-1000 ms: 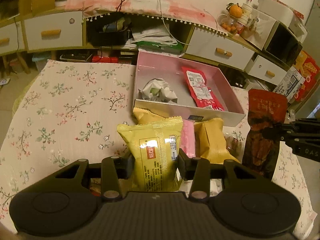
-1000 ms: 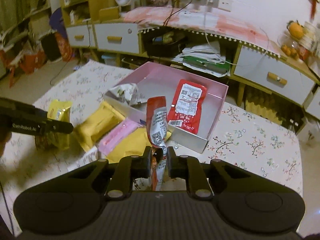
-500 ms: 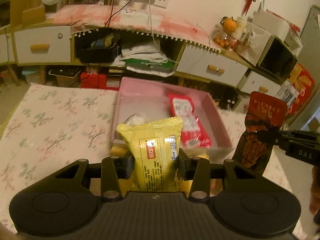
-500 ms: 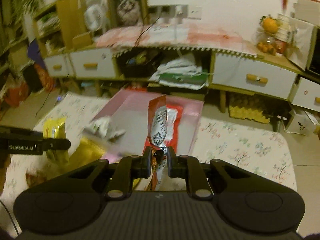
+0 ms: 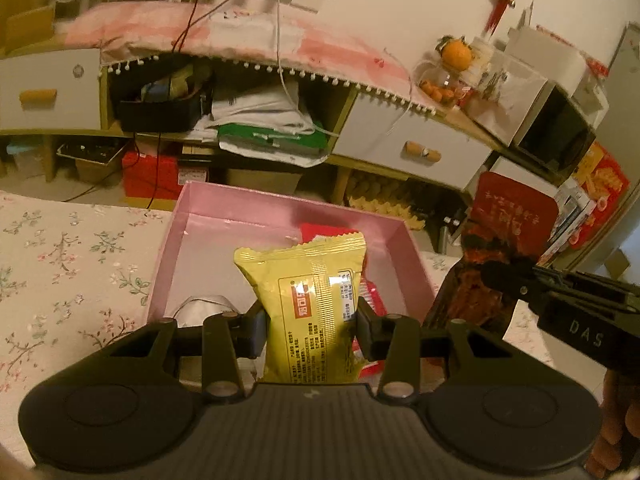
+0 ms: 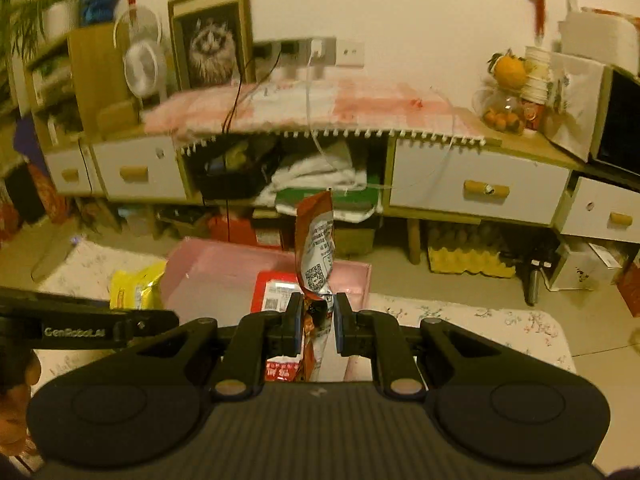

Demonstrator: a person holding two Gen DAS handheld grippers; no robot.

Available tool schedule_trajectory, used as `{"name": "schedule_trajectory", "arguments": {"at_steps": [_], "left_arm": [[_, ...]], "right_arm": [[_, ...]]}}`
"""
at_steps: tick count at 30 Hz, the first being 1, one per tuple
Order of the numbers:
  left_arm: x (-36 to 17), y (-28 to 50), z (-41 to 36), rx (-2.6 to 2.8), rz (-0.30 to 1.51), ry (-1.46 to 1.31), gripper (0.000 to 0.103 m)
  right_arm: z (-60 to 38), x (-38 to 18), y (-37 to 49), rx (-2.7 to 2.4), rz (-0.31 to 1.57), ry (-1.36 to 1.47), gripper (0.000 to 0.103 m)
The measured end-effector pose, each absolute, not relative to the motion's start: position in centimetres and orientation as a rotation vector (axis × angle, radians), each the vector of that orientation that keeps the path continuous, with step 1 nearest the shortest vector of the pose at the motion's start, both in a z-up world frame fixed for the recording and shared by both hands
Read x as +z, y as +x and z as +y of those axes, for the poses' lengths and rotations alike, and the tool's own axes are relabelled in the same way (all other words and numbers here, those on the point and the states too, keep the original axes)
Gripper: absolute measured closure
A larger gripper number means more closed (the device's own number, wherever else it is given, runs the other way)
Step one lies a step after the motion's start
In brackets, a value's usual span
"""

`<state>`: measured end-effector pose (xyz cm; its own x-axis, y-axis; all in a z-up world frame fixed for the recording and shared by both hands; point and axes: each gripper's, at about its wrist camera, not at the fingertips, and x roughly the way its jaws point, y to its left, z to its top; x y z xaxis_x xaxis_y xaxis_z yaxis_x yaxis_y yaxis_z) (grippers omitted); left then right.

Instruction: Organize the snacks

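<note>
- Left wrist view: floral tablecloth (image 5: 60,272) covers the table, and behind it a long low cabinet (image 5: 408,148) with white drawers runs along a white wall under a pink cloth; wall sockets with plugged cables sit above it, and an orange (image 5: 457,53) tops a jar at the right.
- On the cloth stands an open pink box (image 5: 208,216) with a red packet (image 5: 320,232) and a crumpled silvery wrapper (image 5: 208,306) inside.
- The left gripper (image 5: 310,326) has its jaws partly closed on a yellow snack bag (image 5: 308,280), held upright over the near side of the box; the bag's label carries small print too fine to read.
- At the right, the other tool, marked "DAS", pinches a dark red pouch (image 5: 500,248).
- Right wrist view: the same cabinet (image 6: 476,196) fills the background, with a framed animal picture (image 6: 210,42), a small white fan (image 6: 140,64) and a potted plant beside it.
- The right gripper (image 6: 316,322) is nearly closed on the thin red pouch (image 6: 316,240), upright above the pink box (image 6: 208,272); a QR code and small print show on it.
- The left tool reads "GenRobot.AI", with the yellow bag (image 6: 136,288) at its tip.
</note>
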<state>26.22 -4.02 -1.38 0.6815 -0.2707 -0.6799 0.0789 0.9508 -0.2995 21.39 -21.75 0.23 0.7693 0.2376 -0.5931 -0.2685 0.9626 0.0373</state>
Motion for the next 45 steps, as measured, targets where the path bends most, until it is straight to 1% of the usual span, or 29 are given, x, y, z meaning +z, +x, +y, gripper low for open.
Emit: {"name": "schedule_trajectory", "arguments": {"at_steps": [13, 16, 18, 20, 23, 26, 30, 33, 34, 36, 38, 40, 45], "left_arm": [[-4.0, 28.2, -5.5, -0.194, 0.873, -0.217, 0.054], [-4.3, 28.2, -5.4, -0.189, 0.891, -0.220, 0.054], [-4.2, 28.1, -5.1, -0.187, 0.895, -0.219, 0.051], [-3.8, 27.9, -4.8, -0.177, 0.890, -0.222, 0.044], [-2.6, 27.2, -4.3, -0.182, 0.868, -0.246, 0.037], [-1.1, 26.3, -3.9, -0.190, 0.845, -0.262, 0.036], [1.1, 24.7, -2.9, -0.177, 0.821, -0.250, 0.034], [2.8, 22.4, -1.6, -0.152, 0.784, -0.206, 0.030], [3.3, 21.5, -1.0, -0.137, 0.777, -0.196, 0.028], [3.9, 19.9, 0.0, -0.113, 0.774, -0.179, 0.027], [4.2, 18.2, 1.2, -0.096, 0.773, -0.178, 0.027], [4.2, 16.7, 2.4, -0.089, 0.782, -0.195, 0.027], [3.0, 12.9, 4.4, -0.055, 0.830, -0.220, 0.027]], "right_arm": [[-18.7, -2.8, 24.2, 0.213, 0.727, -0.127, 0.092], [-19.4, -3.5, 24.7, 0.226, 0.765, -0.066, 0.093], [-20.5, -3.6, 24.8, 0.234, 0.787, 0.003, 0.091], [-21.3, -3.2, 24.8, 0.241, 0.793, 0.066, 0.085], [-22.4, -2.4, 24.5, 0.250, 0.786, 0.145, 0.084], [-23.2, -1.6, 24.1, 0.273, 0.790, 0.217, 0.084], [-24.0, -0.3, 23.3, 0.238, 0.777, 0.243, 0.084], [-25.3, 0.8, 22.1, 0.218, 0.773, 0.298, 0.083], [-25.5, 1.3, 21.6, 0.211, 0.767, 0.296, 0.082], [-25.9, 2.6, 20.1, 0.201, 0.747, 0.295, 0.079], [-26.2, 3.5, 18.1, 0.217, 0.734, 0.324, 0.077], [-26.3, 4.2, 16.6, 0.233, 0.733, 0.333, 0.076], [-26.2, 5.1, 13.1, 0.229, 0.728, 0.272, 0.070]]}}
